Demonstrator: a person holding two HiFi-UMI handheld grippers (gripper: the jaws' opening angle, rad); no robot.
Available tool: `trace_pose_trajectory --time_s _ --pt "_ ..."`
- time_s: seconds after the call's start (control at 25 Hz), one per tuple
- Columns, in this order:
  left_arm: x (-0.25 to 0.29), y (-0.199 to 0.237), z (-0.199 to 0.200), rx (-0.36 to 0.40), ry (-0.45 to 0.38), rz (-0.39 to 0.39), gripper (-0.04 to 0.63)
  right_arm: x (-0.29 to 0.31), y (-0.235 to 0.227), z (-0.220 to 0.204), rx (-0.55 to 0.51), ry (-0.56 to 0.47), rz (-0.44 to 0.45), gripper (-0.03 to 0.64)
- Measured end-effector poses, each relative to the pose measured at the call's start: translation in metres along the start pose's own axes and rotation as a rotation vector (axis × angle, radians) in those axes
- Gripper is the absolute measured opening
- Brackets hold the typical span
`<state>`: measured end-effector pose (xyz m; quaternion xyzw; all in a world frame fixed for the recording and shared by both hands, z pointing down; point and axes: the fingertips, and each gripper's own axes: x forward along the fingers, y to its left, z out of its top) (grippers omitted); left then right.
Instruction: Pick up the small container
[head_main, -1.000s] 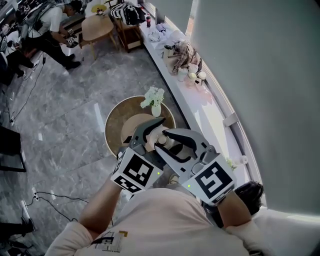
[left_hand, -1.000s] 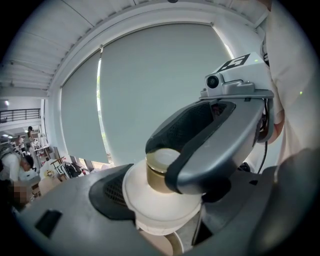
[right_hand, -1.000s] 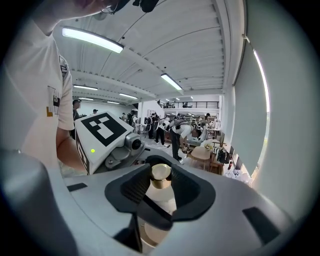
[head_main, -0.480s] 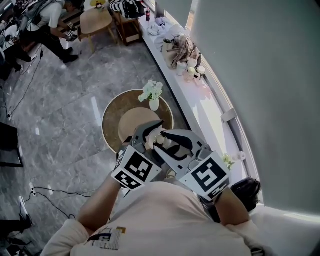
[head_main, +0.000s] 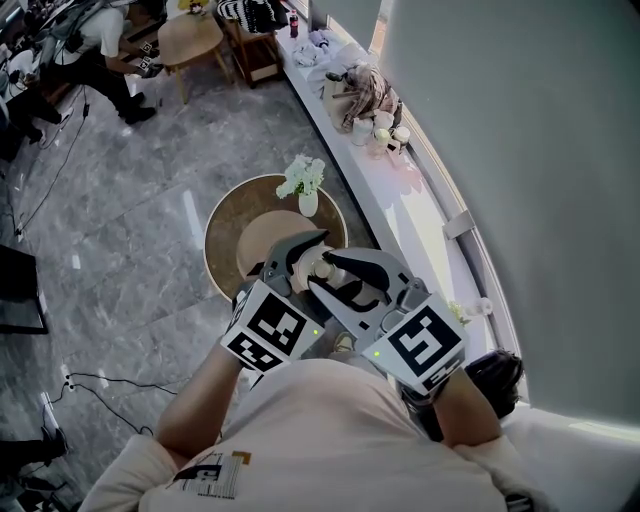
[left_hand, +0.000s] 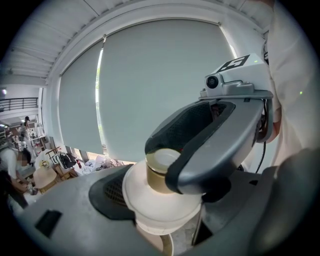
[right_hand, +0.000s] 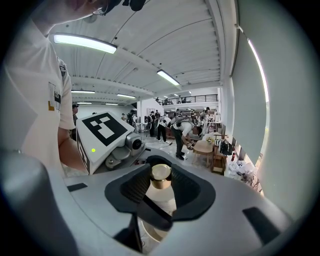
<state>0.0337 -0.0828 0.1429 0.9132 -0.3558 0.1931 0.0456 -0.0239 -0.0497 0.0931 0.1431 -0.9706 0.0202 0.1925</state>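
Note:
The small container (head_main: 322, 268) is a white jar with a gold neck and a pale cap, held in the air in front of the person's chest. Both grippers meet on it. In the left gripper view its white body (left_hand: 160, 195) lies against the left gripper's (head_main: 298, 262) dark pad, and one finger of the right gripper wraps its gold neck. In the right gripper view the gold cap (right_hand: 161, 175) stands between the two black pads of the right gripper (head_main: 345, 278), with a left finger crossing below. The jar's underside is hidden.
Below the grippers stands a round wooden table (head_main: 225, 225) with a vase of white flowers (head_main: 305, 185) and a tan disc (head_main: 262, 238). A white window ledge (head_main: 400, 215) with clutter runs along the right. People (head_main: 95, 45) work at the far left. Cables (head_main: 100, 385) lie on the floor.
Both grippers stay closed round the container. The pair has drifted slightly down and left in the head view; the grip looks the same.

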Motion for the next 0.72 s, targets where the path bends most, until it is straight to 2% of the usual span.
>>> trace_pose_trajectory --time_s 0.72 --pt "-0.0034 -0.0039 0.0025 0.020 0.015 -0.004 0.359 -0.0038 0.0036 0.0028 0.000 -0.003 -0.010 0.126"
